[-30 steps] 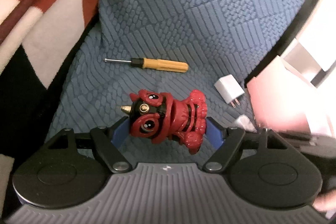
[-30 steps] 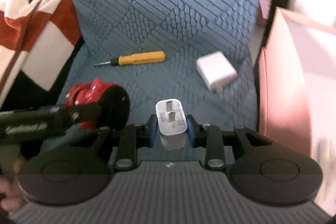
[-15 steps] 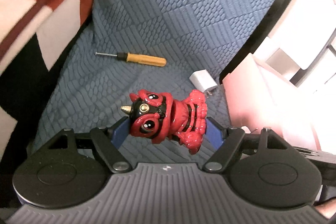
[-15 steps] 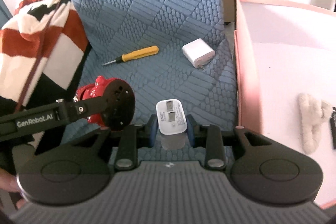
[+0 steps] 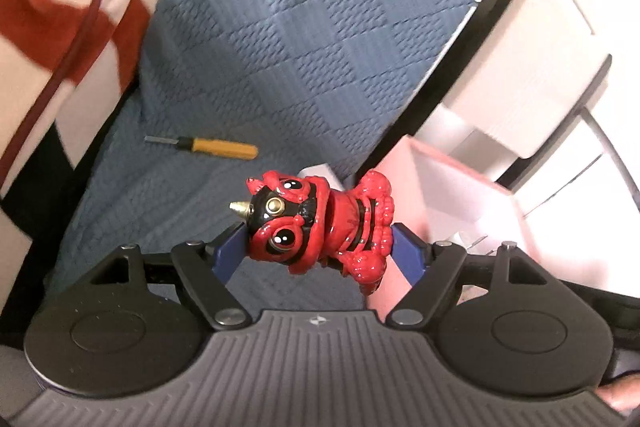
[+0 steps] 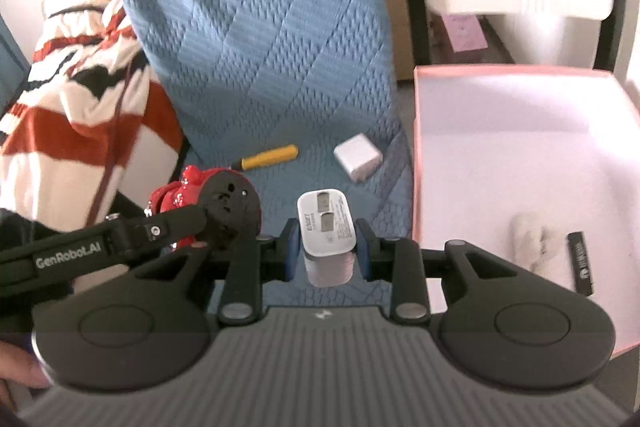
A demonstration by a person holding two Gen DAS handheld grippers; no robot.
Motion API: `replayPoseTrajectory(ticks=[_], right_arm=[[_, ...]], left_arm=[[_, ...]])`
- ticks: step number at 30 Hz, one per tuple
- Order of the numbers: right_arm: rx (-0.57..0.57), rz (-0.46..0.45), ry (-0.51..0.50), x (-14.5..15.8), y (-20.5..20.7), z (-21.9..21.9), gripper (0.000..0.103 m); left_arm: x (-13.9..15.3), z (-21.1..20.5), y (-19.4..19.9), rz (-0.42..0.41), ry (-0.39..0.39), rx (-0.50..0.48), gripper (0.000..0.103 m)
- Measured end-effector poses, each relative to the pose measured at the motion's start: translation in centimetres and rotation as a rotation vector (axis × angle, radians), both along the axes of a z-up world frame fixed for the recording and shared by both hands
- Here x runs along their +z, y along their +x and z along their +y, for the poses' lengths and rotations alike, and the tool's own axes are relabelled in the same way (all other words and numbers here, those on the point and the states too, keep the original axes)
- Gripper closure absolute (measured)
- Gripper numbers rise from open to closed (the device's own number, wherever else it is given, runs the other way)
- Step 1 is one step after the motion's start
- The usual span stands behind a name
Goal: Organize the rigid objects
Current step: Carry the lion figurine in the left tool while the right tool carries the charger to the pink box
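- The left tool (image 5: 318, 245) is clamped on a red figurine (image 5: 320, 223), its blue pads pressing the head end at 9 o'clock and the base end at 3 o'clock; the figurine lies on its side, long axis across the jaws, horn pointing to 9 o'clock, held clear above the blue quilted cover (image 5: 320, 27).
- A yellow-handled screwdriver (image 5: 218, 148) lies on the cover at about 11 o'clock from that tool, well apart, its shaft pointing to 9 o'clock.
- From the left tool the pink box (image 5: 440, 187) lies at about 2 o'clock, just past the figurine's base end; my judgement is that the carry has to swing that way.
- The right tool (image 6: 326, 243) is clamped on a white plug adapter (image 6: 327, 223), prongs face up, its long axis running along the fingers towards 12 o'clock.
- A second white charger (image 6: 357, 157) sits on the cover at 12 to 1 o'clock from the right tool, near the box's left wall.
- The pink box (image 6: 414, 167) lies at 3 o'clock from the right tool, open, with a pale cloth bundle (image 6: 532, 239) and a black stick-shaped item (image 6: 580, 261) inside at its near right.
- The right tool looks the nearer to the box; a short shift to 3 o'clock would likely bring the adapter over the rim.
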State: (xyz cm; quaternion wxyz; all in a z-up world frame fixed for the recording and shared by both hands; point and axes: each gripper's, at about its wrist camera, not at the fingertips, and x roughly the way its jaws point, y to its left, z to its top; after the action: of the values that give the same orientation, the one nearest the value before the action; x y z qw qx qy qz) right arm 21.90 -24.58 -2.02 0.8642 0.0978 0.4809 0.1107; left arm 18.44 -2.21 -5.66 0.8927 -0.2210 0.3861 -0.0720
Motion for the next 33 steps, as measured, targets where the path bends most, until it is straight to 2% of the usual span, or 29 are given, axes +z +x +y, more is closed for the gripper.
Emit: replayPoseTrajectory(ticks=[8, 15, 19, 26, 33], right_arm=[[-0.051, -0.036, 0.003, 3.9, 0.3, -2.8, 0.071], [-0.07, -0.12, -0.1, 6.6, 0.4, -5.0, 0.073], [-0.082, -0.116, -0.069, 6.5, 0.4, -7.3, 0.073], [-0.104, -0.099, -0.083, 5.5, 0.0, -12.2, 0.073], [-0.147, -0.031, -0.096, 2.3, 0.1, -17.6, 0.073]], left_arm=[[5.0, -3.2, 0.8, -0.037, 0.019, -0.033, 0.023], [7.0, -7.3, 1.7, -0.045, 0.03, -0.065, 0.022], [7.1, -10.4, 2.2, -0.034, 0.028, -0.083, 0.022], [6.1, -16.1, 3.3, -0.004, 0.039, -0.128, 0.022], [3.1, -20.9, 4.7, 0.04, 0.065, -0.164, 0.022]])
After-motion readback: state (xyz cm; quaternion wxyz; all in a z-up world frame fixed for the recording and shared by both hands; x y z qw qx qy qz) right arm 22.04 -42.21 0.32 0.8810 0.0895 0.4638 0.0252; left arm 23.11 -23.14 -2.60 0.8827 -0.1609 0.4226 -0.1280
